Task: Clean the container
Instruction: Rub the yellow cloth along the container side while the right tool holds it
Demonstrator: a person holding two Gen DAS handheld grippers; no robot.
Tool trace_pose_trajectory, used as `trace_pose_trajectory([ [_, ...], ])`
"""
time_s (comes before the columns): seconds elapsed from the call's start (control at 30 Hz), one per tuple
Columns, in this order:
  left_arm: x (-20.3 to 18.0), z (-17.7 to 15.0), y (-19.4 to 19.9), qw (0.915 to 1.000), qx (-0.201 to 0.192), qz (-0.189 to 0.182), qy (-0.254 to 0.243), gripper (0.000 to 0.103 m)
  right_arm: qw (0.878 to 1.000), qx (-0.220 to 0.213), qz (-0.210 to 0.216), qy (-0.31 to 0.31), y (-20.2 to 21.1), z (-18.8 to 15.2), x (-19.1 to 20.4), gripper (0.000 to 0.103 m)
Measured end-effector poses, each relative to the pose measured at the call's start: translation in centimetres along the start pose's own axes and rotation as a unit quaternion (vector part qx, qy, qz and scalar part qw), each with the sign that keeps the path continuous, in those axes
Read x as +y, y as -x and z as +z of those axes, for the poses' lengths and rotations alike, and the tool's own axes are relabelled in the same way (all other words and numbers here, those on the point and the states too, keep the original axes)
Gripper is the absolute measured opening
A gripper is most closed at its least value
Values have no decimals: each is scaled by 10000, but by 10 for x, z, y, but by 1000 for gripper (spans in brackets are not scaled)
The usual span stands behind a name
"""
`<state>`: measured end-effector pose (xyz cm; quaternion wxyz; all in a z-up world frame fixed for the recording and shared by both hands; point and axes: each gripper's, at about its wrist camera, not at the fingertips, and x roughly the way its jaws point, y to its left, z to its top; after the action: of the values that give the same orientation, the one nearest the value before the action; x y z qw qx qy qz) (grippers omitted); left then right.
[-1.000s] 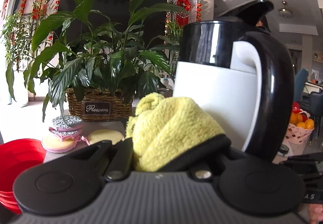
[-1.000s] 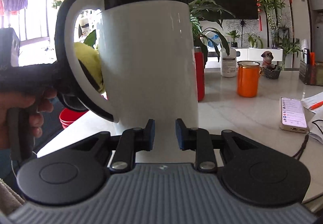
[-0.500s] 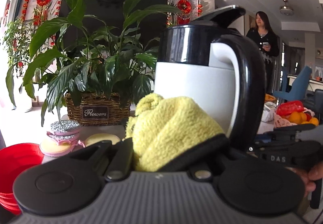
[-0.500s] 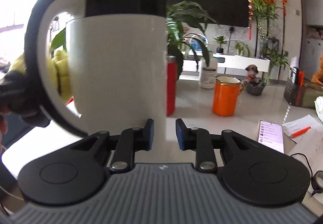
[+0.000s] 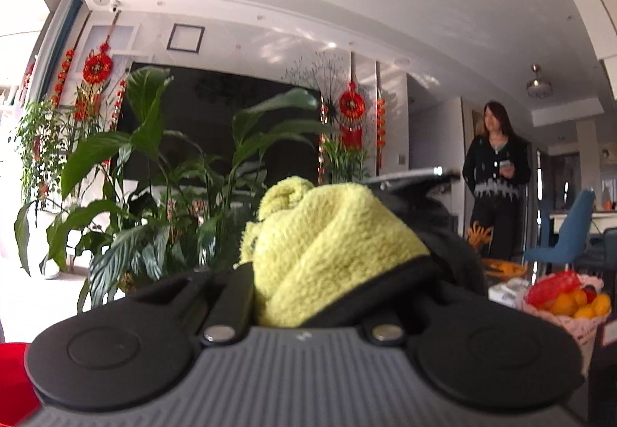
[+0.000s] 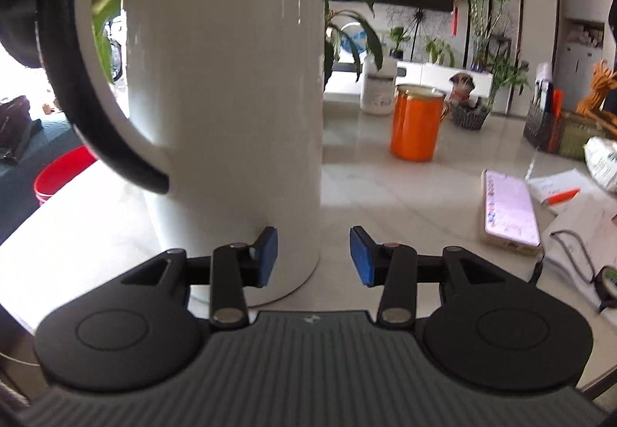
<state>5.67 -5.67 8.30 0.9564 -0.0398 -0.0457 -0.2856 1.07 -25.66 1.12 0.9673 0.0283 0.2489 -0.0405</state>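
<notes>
Two tongs in play: my left tongs (image 5: pixel 327 273) are pinching the yellow cloth (image 5: pixel 327 246), and my right tongs (image 6: pixel 313 255) have just been opening, jaws now spread with nothing between the blue pads, where a second ago they stood nearly together. The kettle (image 6: pixel 227 80), white body with black handle, stands upright on the pale counter (image 6: pixel 385 195) directly ahead of the right tongs, slightly to their left. From the left wrist the white body that filled the view a second ago is gone; only the dark lid (image 5: pixel 416 180) and top show behind the cloth, so the cloth has risen toward the kettle's upper part. My reading: wiping has moved from the side wall to the lid area, and the right tongs are opening to steady the base, though they do not touch it yet. Counter: orange mug (image 6: pixel 416 122), white bottle (image 6: pixel 378 88), phone (image 6: pixel 509 207), papers with an orange pen (image 6: pixel 559 195); red basin (image 6: pixel 61 172) below its edge. Room: leafy plant (image 5: pixel 154 195), red hanging ornaments (image 5: pixel 351 107), a person (image 5: pixel 495 180) standing far off, blue chair (image 5: pixel 567 226), fruit basket (image 5: pixel 570 303)
</notes>
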Motion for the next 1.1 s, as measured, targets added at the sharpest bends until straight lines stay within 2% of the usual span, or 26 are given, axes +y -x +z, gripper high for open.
trace_pose_trajectory([
  [0.1,3,-10,-5,9996,189,158,171,7,9999,85,62,36,4,-3,4,51],
  [0.17,11,-16,-11,9977,516,190,388,8,9999,124,86,72,5,-4,7,54],
  [0.23,19,-27,-21,9920,1068,214,640,8,9997,171,158,45,6,-3,9,56],
  [0.33,27,-47,-37,9796,1843,323,739,8,9995,220,238,23,6,-3,12,57],
  [0.4,26,-62,-45,9691,2349,418,620,8,9994,244,254,59,5,-4,14,57],
  [0.53,26,-88,-53,9518,2986,546,434,8,9988,313,341,142,1,-6,20,57],
  [0.6,29,-95,-53,9480,3102,562,425,8,9983,348,420,206,0,-7,24,57],
  [0.7,34,-94,-47,9500,3045,528,458,8,9973,412,514,325,-2,-9,30,57],
  [0.77,35,-85,-41,9584,2768,472,511,8,9967,480,529,378,-5,-11,33,57],
  [0.87,31,-64,-34,9737,2192,368,504,8,9962,536,542,431,-7,-12,36,57],
  [0.93,25,-45,-21,9860,1601,249,404,8,9960,526,555,464,-7,-13,38,57],
  [1.0,16,-29,-7,9943,1037,113,242,8,9959,503,579,477,-6,-13,40,57],
  [1.1,6,-13,3,9986,518,-63,50,8,9958,503,587,497,-6,-13,42,57],
])
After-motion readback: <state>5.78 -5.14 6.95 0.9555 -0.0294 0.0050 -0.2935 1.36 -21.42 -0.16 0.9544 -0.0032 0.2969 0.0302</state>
